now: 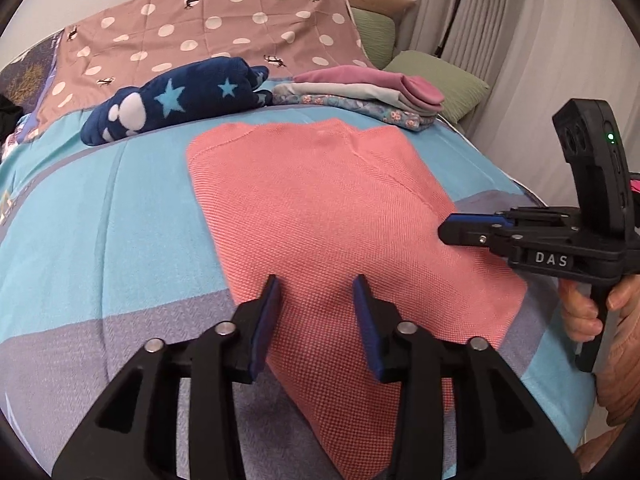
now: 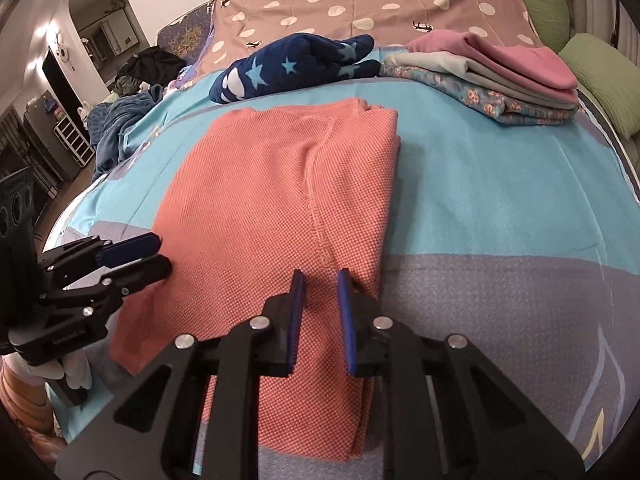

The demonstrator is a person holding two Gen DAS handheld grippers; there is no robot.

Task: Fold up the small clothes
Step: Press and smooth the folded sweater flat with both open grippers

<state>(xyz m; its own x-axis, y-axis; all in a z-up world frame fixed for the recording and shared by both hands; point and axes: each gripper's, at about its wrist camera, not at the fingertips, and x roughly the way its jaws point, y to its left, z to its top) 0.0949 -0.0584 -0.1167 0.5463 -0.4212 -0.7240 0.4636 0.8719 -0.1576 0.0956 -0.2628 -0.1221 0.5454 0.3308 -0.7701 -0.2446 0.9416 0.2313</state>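
- Left hand-held gripper (image 1: 316, 292): angled down over near edge of folded coral garment (image 1: 332, 216), jaws apart, empty.
- Right hand-held gripper (image 2: 320, 280): jaws narrowly apart, nothing clamped, above garment's near right.
- Bed (image 1: 100, 208): turquoise-grey cover; folded stack (image 1: 360, 96) far right.

Bed (image 1: 100, 216), green pillows (image 1: 436, 80), pale curtain (image 1: 532, 40), floor lamp (image 1: 460, 4).

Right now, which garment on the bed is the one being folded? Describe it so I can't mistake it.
Start at the bed's turquoise and grey cover. On it, nearest both grippers, lies the salmon knit top, folded into a long rectangle. Behind it sit a navy star-print fleece piece and a pink-topped folded stack; only the top is plain salmon with a textured weave.
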